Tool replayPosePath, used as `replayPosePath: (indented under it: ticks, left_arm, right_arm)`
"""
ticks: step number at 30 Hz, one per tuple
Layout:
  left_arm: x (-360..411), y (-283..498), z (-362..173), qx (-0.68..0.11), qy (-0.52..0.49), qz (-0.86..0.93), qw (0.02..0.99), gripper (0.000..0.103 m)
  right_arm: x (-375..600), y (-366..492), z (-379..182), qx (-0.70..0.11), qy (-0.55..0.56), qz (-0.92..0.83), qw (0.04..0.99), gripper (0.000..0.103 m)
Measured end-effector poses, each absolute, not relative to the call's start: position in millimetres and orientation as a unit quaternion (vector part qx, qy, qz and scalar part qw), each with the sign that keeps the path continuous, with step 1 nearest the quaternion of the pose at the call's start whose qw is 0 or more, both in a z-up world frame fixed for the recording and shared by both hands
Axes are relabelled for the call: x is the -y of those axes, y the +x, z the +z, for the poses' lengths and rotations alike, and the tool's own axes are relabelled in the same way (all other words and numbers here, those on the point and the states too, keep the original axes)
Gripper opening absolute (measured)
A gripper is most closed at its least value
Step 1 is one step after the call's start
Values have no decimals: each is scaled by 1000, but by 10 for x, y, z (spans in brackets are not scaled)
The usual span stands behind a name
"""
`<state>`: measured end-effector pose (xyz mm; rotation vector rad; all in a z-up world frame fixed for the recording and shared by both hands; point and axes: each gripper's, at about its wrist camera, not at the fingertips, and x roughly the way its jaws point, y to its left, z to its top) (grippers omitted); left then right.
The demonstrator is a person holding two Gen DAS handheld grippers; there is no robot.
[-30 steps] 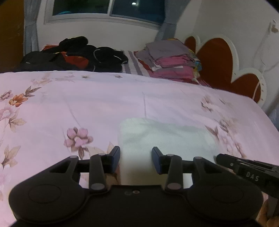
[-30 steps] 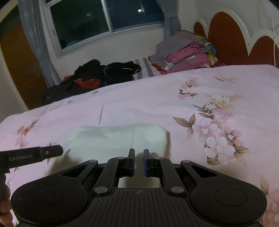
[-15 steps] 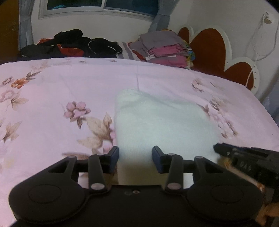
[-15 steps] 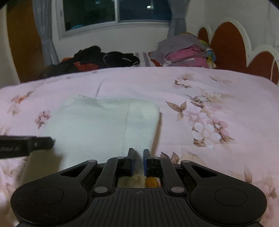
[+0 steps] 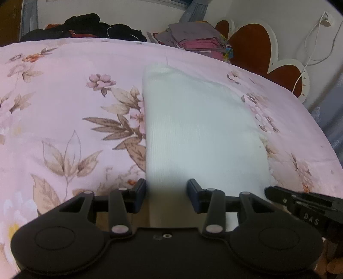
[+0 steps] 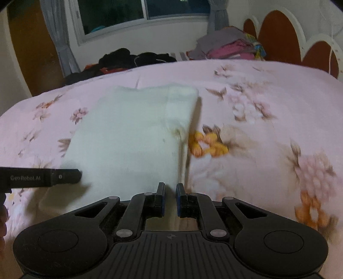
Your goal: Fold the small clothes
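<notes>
A white folded garment [image 5: 199, 128] lies flat on the pink floral bedsheet [image 5: 64, 96]. My left gripper [image 5: 166, 191] hovers open at the garment's near left corner; the cloth's left edge runs between its fingers, untouched by the pads. In the right wrist view the same garment [image 6: 133, 133] reaches down to my right gripper [image 6: 170, 193], which is shut at the near right corner with no cloth visibly pinched. Each gripper shows in the other's view: the right gripper [image 5: 300, 201] at the lower right, the left gripper [image 6: 53, 177] at the left edge.
A stack of folded grey and pink clothes [image 5: 197, 40] and a heap of dark clothes [image 5: 90, 23] sit at the far side of the bed. A brown scalloped headboard [image 5: 253, 40] stands to the right, with a window [image 6: 139, 12] behind.
Both grippers have moved forward and lower toward the white garment, which now fills more of each view. The jaws look the same as before.
</notes>
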<state>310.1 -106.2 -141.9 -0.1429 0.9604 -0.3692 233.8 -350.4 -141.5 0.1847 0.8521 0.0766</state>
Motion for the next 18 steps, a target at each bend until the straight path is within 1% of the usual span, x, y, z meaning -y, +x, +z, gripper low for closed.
replayPosePath:
  ticks: [3, 13, 15, 16, 17, 18]
  left_arm:
    - [1042, 3050, -1433, -464, -78, -183, 863, 43]
    - [1027, 2927, -1451, -463, -65, -211, 858, 42]
    - [1017, 2917, -1451, -463, -63, -214, 858, 42]
    - [1013, 2913, -1452, -462, -62, -216, 858, 42]
    - [1009, 2908, -1453, -462, -62, -218, 858, 42]
    - [1007, 2903, -1455, -461, -60, -221, 858, 42]
  right_arm:
    - [3516, 2212, -1393, -414, 102, 31, 904, 8]
    - [3430, 2069, -1369, -418, 121, 8, 900, 9]
    - [3428, 2050, -1358, -416, 129, 1, 900, 15]
    - [3423, 2035, -1346, -413, 131, -4, 901, 31]
    - [3415, 2014, -1329, -407, 132, -7, 904, 51]
    - [3401, 2002, -1320, -403, 133, -7, 905, 52]
